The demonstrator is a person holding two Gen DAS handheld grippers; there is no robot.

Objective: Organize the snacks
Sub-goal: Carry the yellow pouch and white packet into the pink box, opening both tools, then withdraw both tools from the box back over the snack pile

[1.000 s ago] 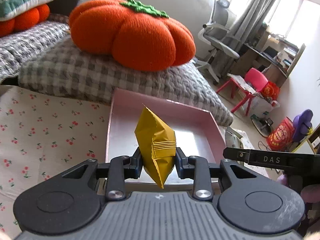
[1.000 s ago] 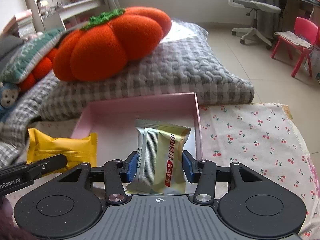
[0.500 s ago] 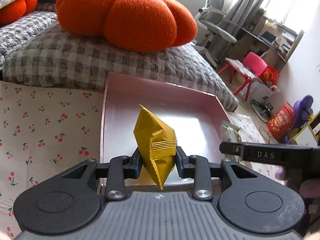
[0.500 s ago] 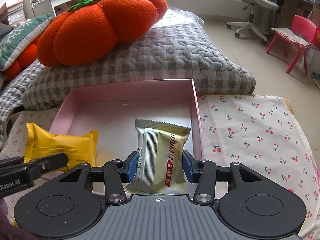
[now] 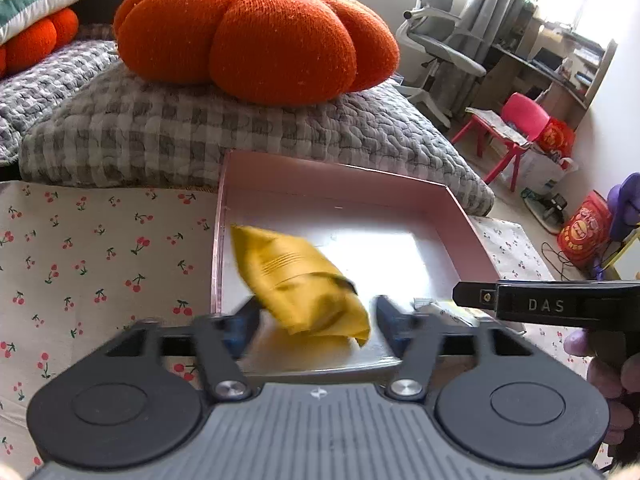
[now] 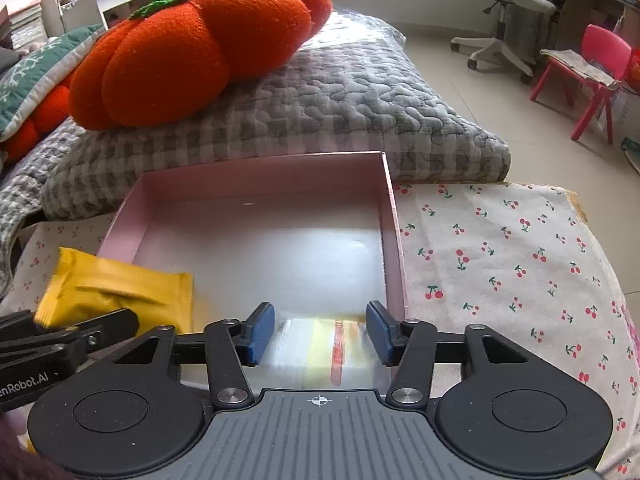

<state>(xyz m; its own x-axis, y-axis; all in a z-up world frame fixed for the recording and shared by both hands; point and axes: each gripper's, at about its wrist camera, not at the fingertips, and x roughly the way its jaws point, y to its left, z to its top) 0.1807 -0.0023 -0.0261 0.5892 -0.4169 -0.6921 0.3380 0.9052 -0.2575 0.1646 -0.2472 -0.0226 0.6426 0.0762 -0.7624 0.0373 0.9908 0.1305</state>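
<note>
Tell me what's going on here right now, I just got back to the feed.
A person is dropping two snacks into the pink tray on the cherry-print cloth. The left gripper has just been opening, and the yellow packet is tipping out, blurred, between its parted jaws. The right gripper has also just been opening; the silver-green packet is a blur below its pads, apparently falling into the tray.

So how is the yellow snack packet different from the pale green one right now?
The yellow snack packet is plain yellow, lying tilted at the pink box's left side; the pale green packet bears red print and sits by the right wall. The yellow one shows a puffy shape; the green one is a blur. Both are in motion blur, released between opened pads.
</note>
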